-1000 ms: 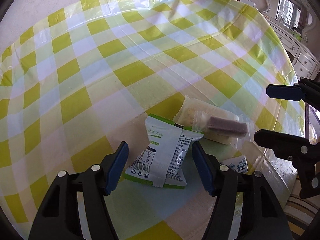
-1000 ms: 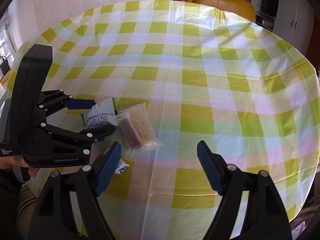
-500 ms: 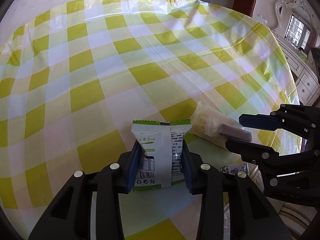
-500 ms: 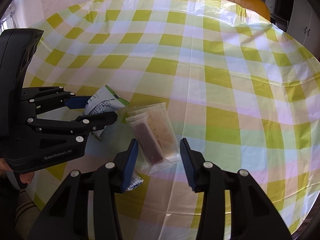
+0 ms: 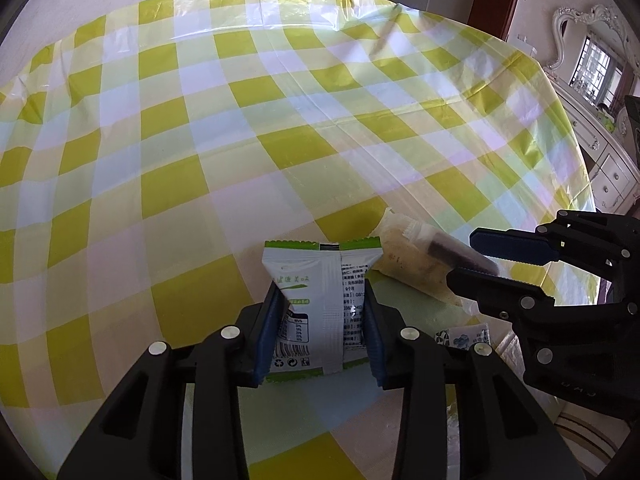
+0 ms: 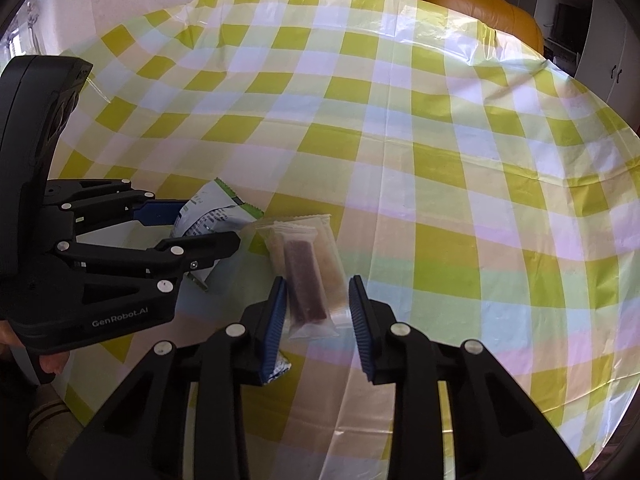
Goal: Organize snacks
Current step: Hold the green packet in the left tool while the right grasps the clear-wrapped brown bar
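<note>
My left gripper (image 5: 320, 324) is shut on a white and green snack packet (image 5: 320, 300), holding it by both sides above the checked tablecloth; it shows from the side in the right wrist view (image 6: 212, 216). My right gripper (image 6: 318, 316) is shut on clear-wrapped snack bars (image 6: 310, 276), one dark brown and the others pale; its pads press the near end of the wrappers. The bars and right gripper (image 5: 472, 256) also show in the left wrist view. A small blue and white packet (image 5: 464, 336) lies by the table's near edge, partly hidden under the right gripper.
The round table (image 6: 440, 160) is covered by a yellow-green checked plastic cloth. An orange sofa (image 6: 480, 12) stands behind it. A white dresser (image 5: 604, 168) stands beyond the right edge. The person's hand (image 6: 48, 364) holds the left gripper.
Both grippers have closed: the left on the white and green packet, the right on the clear-wrapped bars. The left gripper has lifted its packet slightly and turned it straight.
</note>
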